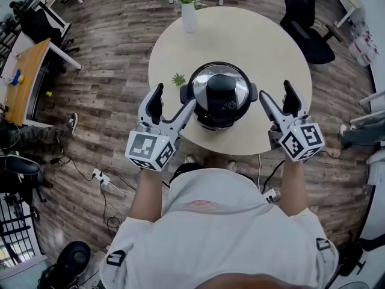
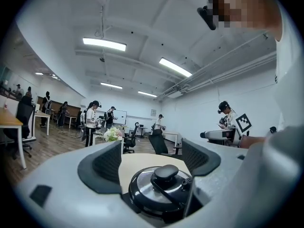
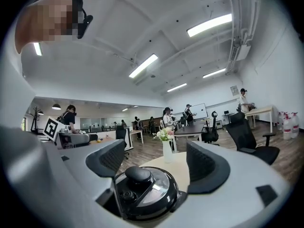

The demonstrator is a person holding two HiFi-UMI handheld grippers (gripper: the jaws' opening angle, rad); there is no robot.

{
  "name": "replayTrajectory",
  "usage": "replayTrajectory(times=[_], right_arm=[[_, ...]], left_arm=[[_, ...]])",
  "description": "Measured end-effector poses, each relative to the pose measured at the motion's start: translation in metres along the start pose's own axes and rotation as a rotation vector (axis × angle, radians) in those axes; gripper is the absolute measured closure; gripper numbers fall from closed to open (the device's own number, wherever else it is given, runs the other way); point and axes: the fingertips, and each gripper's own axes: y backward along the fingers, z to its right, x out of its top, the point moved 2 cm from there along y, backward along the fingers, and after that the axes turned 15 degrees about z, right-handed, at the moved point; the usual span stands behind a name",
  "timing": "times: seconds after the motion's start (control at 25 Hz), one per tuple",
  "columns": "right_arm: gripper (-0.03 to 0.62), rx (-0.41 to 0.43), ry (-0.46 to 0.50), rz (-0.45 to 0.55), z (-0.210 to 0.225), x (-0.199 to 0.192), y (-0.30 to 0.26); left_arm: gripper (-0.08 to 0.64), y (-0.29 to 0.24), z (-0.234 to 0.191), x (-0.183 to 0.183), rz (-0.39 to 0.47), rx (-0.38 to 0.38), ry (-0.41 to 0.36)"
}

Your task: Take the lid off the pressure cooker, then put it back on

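Squarely on the near half of the round pale worktop (image 1: 264, 47) the pressure cooker (image 1: 221, 116) is sitting, with its shiny lid (image 1: 240, 89) resting in place and the black knob (image 1: 221, 84) standing up from the lid's middle. Both claws are pointing level toward the cooker from the person's side, one on each flank of it. The left claw (image 1: 174, 99) is hanging just beside the cooker's left side, its two jaws standing wide apart and gripping nothing; its inner jaw is reaching close to the cooker's side handle, though whether it is touching cannot be told. In the left claw's own view the lid is showing low and a little to the right between the parted pads, clear of them. The right claw (image 1: 277, 94) is hovering just off the cooker's right side, likewise spread wide and holding nothing, and in its own view the lid is lying low and left of centre. Farther back on the worktop a white vase (image 1: 189, 17) of flowers is standing upright, and a small green plant (image 1: 178, 79) is sitting near the cooker's left
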Motion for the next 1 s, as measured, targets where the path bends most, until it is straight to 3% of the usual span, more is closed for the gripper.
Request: replayTrajectory(times=[0.2,0.44,0.68,1.0], right_arm=[[0.179,0.118,0.023,-0.123,-0.008,-0.012,-0.012],[0.179,0.375,0.112,-0.371,-0.031,-0.026,-0.051],[0.179,0.614,0.259,-0.678,-0.063,-0.082,-0.087],[0.179,0.789,0.419,-0.980,-0.078,-0.146,-0.109]], left_arm=[[0.164,0.001,0.003,0.001,-0.007,0.020,-0.002],[0.164,0.008,0.003,0.001,-0.017,0.039,-0.001],[0.165,0.021,0.001,0.005,-0.006,0.046,0.002],[0.166,0.045,-0.005,0.004,-0.013,0.100,0.013]])
